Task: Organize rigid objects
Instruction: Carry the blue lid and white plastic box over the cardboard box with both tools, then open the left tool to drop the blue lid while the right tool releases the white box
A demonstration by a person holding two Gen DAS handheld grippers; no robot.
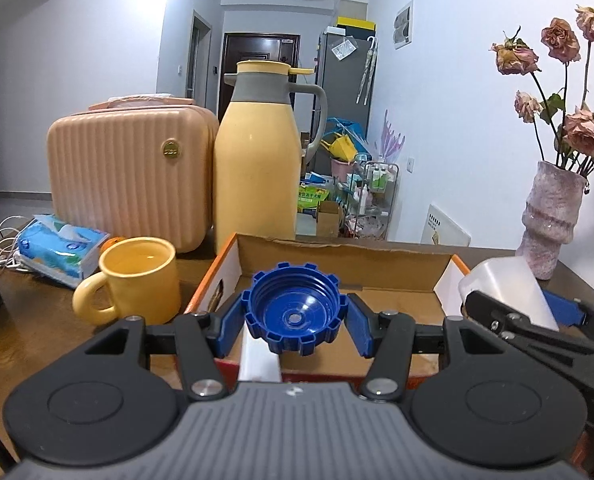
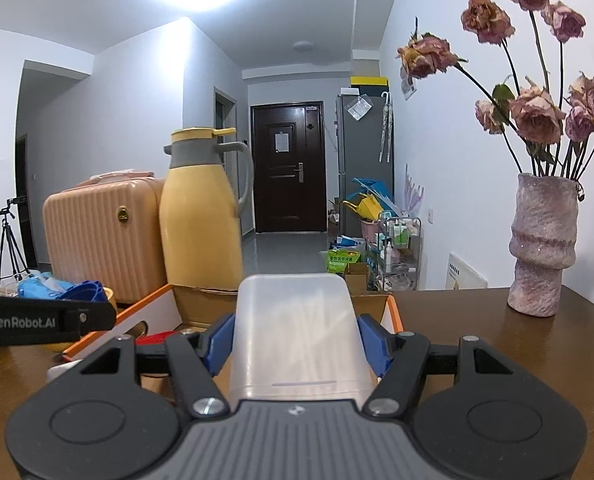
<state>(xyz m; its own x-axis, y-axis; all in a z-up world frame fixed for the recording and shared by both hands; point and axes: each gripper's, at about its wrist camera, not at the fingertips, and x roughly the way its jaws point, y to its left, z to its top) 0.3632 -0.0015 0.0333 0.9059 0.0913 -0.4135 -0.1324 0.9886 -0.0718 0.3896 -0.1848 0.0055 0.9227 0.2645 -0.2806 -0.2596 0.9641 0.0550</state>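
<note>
Blue threaded cap (image 1: 295,308) rides clamped in the left tongs (image 1: 295,322) above the open cardboard box (image 1: 349,260); right tongs (image 2: 295,344) grip a translucent plastic container (image 2: 297,332) just beside it. Carrying step, I'd say. Next: lower each into the box, then let go.

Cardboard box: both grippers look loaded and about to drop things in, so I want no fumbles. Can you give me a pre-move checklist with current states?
1. Left gripper gripping the blue cap: ok, pads at both sides.
2. Right gripper gripping the clear container: ok.
3. Box open at the top: ok.
4. Free floor space in the box: cannot tell, mostly hidden.
5. Grippers apart from each other: ok, though close.
6. Mug clear of the box: ok, just left of it.
</note>
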